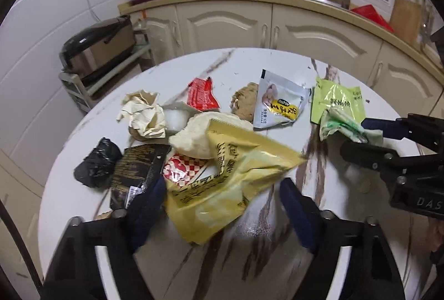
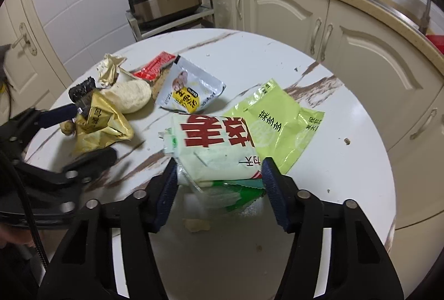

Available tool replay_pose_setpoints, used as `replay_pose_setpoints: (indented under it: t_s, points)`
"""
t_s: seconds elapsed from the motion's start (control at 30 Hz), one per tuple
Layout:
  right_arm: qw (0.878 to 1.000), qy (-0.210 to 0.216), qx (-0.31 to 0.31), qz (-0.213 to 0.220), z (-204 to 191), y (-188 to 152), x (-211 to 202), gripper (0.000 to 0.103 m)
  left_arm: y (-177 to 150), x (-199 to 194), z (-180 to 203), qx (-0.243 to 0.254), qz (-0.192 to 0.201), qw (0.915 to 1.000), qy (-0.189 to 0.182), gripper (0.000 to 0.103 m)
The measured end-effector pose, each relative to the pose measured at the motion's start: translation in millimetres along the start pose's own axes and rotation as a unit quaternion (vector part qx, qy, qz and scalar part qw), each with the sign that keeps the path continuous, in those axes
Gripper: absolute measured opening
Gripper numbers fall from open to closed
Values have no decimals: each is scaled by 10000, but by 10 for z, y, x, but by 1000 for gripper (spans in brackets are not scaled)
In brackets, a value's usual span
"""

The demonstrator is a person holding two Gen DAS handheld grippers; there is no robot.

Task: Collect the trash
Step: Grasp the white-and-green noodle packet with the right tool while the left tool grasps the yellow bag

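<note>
Trash lies on a round white marbled table (image 1: 249, 61). My left gripper (image 1: 222, 197) is open, its fingers either side of a yellow snack bag (image 1: 230, 175); the bag also shows in the right wrist view (image 2: 100, 125). My right gripper (image 2: 219, 183) has its pads against the two sides of a white packet with red characters (image 2: 216, 144), seen crumpled in the left wrist view (image 1: 344, 125). A lime-green wrapper (image 2: 277, 122) lies just beyond it. A white-and-yellow pouch (image 1: 280, 103), a red wrapper (image 1: 201, 94), a bun (image 1: 194, 133) and crumpled paper (image 1: 144, 111) lie further back.
A black crumpled bag (image 1: 97, 161), a dark wrapper (image 1: 138, 169) and a red-checked wrapper (image 1: 180, 169) lie at the left. Cream cabinets (image 1: 277, 30) under a counter curve behind the table. A rice cooker (image 1: 97, 47) sits on a rack at the left.
</note>
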State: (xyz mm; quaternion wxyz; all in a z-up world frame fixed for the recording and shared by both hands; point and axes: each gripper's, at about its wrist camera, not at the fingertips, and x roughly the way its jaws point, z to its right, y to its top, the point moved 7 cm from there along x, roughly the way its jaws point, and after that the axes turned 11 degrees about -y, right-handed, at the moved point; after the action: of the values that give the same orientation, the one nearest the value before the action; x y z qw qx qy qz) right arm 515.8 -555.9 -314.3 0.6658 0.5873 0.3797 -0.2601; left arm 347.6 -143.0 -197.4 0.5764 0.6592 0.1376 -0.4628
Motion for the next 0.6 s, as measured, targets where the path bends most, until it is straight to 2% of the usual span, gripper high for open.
replay_pose_setpoints:
  t_s: [0.1,0.23,0.3,0.4,0.47,0.6]
  points:
    - [10000,-9,16,13,6,21,-16,51,-2,123,-15,2,-27,9998,-218,49]
    - [9999,-96,-50,6,-32,41,5,51,-23,167,-19,-65,-4,9993,-358,46]
    - [9998,-150,-92,-10,-56,68,37,52,-30,170,-31,-157,37,9989,-439,39]
    - [9993,-280,-256,-6,-102,87,92,52,-87,87,-65,-413,135,9963,-741,35]
    - [9993,-274,-264,18,-115,96,78,46,-117,69,-102,-528,177,9952,-804,34]
    - [9998,44,120,173,-22,116,-80,33,-208,-61,-196,-686,273,9930,-918,33]
